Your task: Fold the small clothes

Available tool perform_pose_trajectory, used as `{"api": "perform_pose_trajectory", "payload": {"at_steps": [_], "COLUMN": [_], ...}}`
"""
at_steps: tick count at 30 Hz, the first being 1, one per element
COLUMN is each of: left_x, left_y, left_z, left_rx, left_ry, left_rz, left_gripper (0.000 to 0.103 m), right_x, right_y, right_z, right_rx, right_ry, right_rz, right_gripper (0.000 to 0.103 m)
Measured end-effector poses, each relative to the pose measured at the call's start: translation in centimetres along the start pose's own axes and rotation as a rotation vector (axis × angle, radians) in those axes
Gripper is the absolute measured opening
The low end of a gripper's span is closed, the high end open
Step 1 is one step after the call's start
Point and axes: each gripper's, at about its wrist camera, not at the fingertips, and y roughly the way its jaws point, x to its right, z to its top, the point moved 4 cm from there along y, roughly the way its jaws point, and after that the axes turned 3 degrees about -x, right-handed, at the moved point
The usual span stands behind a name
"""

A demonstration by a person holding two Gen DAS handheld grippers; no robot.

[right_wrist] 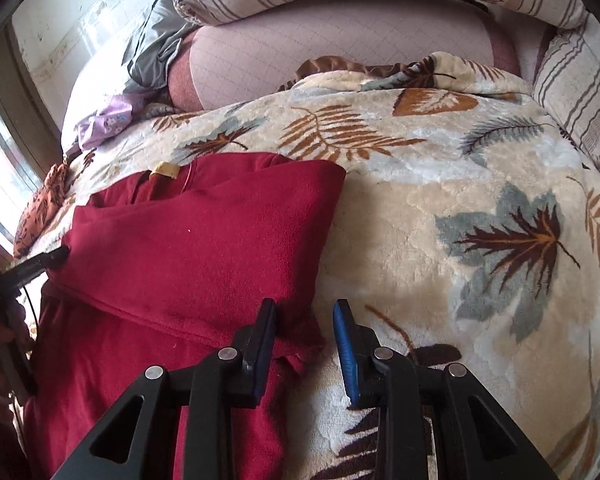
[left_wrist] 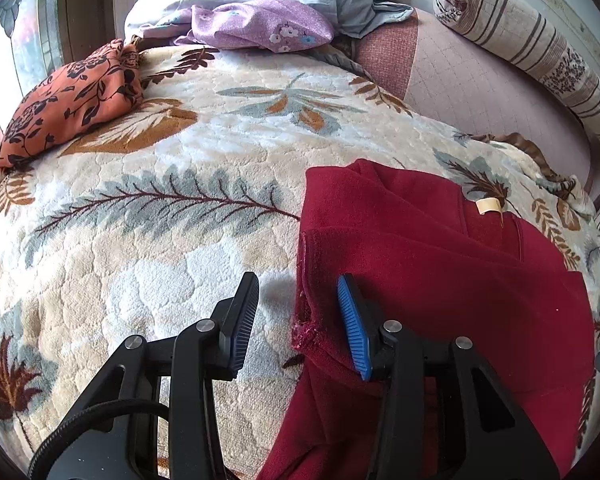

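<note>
Bright daylight from the window [left_wrist: 16, 40] at left, soft shadows, sharp focus, strong fisheye edge warping.

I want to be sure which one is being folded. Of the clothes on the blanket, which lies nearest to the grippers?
The red garment: plain dark red, right at both grippers. The orange floral piece and the purple one lie far off.

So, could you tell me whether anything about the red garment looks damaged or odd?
Yes: the red garment has a frayed, ragged spot on its left edge, beside the open left gripper. Otherwise it lies partly folded on the leaf-patterned blanket.
</note>
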Motion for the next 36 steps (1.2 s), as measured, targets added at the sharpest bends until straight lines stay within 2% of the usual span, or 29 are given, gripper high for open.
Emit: {"api": "perform_pose_trajectory", "payload": {"at_steps": [4,8,15,19,26,32,36], "left_x": [0.3,0.5,0.7,0.8,0.8,0.9,1.0], "left_y": [-0.2,-0.1,0.1,0.0,-0.1,-0.2,-0.3], "left_z": [-0.2,-0.3,-0.3,-0.3,-0.3,-0.5,-0.6], "left_rx": [0.001,0.003,0.005,0.007,0.010,0.008,0.008], "left_ry": [0.008,0.024,0.035,0.040,0.046,0.051,0.053], "left_rz": [-0.003,0.006,0.020,0.026,0.031,0.031,0.033], "left_gripper": [0.041,0.041,0.043,0.043,0.043,0.043,0.043], "right_x": [-1.3,-3.2,-2.6,-2.1,-4.0,-3.7,-3.8], "right_y": [-0.6,0.6,4.0,3.7,0.7,3.2,3.2], "right_z": [1.1,2.2,2.8,3.0,2.3,1.2,1.0], "right_rx": [0.040,0.049,0.017,0.010,0.066,-0.015,-0.007], "right_ry": [-0.026,-0.061,-0.103,-0.089,-0.080,-0.083,-0.092], "right_rz": [-0.015,-0.006,-0.133,-0.121,-0.065,-0.079,-0.092], "right_gripper": [0.027,0.027,0.027,0.027,0.027,0.027,0.027]}}
